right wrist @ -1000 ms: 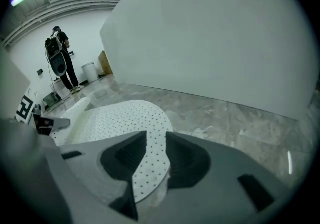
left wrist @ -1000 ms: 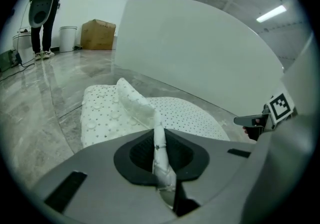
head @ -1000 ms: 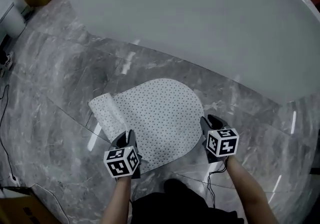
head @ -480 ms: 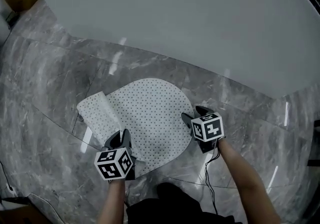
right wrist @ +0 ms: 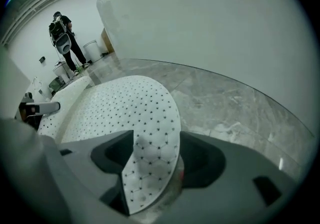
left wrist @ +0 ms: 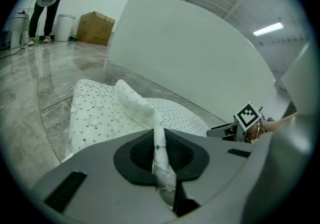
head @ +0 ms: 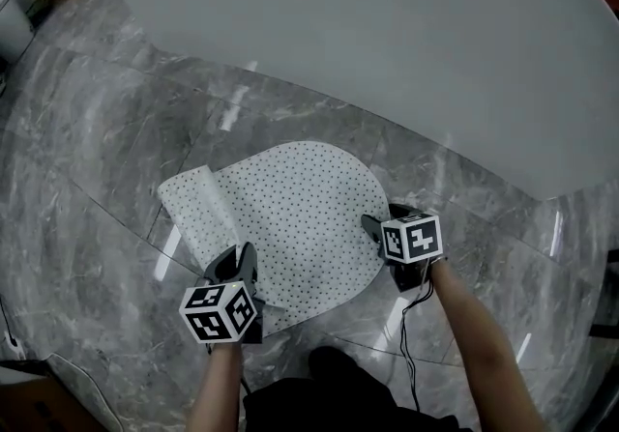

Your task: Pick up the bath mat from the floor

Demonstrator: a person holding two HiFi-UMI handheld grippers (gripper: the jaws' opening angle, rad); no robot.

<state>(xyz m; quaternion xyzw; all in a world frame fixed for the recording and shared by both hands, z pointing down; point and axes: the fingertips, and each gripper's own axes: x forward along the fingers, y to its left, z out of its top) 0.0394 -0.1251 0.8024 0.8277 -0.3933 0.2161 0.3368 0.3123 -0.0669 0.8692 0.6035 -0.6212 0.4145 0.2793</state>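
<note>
Right tool (head: 382,219) dropped, jaws just opened astride bath mat (head: 290,217); left tool (head: 242,264) clamps it; tub (head: 387,34), perhaps, beyond.

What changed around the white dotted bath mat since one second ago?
The right claw came down over the right edge of the white dotted oval bath mat; its jaws have just been opening and straddle it unpressed. The left claw stays shut on its other edge.
</note>
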